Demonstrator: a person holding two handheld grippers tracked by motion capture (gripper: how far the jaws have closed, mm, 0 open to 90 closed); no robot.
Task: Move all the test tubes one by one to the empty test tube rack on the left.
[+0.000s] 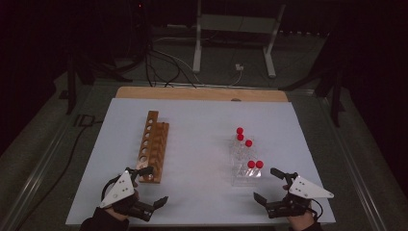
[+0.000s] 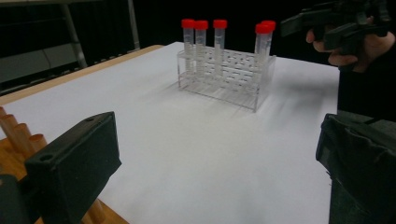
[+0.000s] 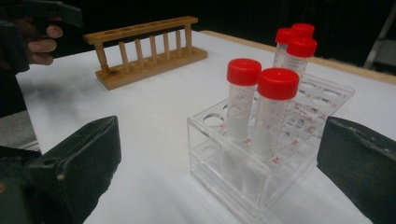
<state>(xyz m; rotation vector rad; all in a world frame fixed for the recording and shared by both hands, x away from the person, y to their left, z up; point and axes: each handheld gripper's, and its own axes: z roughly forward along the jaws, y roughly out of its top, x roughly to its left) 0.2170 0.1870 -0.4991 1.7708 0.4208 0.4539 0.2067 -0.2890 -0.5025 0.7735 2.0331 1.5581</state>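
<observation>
A clear plastic rack [image 1: 244, 169] stands right of centre on the white table sheet and holds several upright red-capped tubes [image 1: 248, 144]. A wooden tube rack [image 1: 153, 147] with no tubes in it stands left of centre. My left gripper [image 1: 155, 185] is open near the front edge, just in front of the wooden rack, with nothing between its jaws. My right gripper [image 1: 265, 184] is open too, close to the clear rack's front right corner. In the right gripper view two tubes [image 3: 243, 100] rise between the spread jaws, untouched. In the left gripper view the clear rack [image 2: 224, 77] stands farther off.
The white sheet [image 1: 202, 125] covers a wooden tabletop whose far edge [image 1: 202, 93] shows. Behind the table are cables and a white stand [image 1: 233, 29] on the floor. Bare sheet lies between the two racks. The other hand's gripper [image 2: 336, 23] shows top right in the left gripper view.
</observation>
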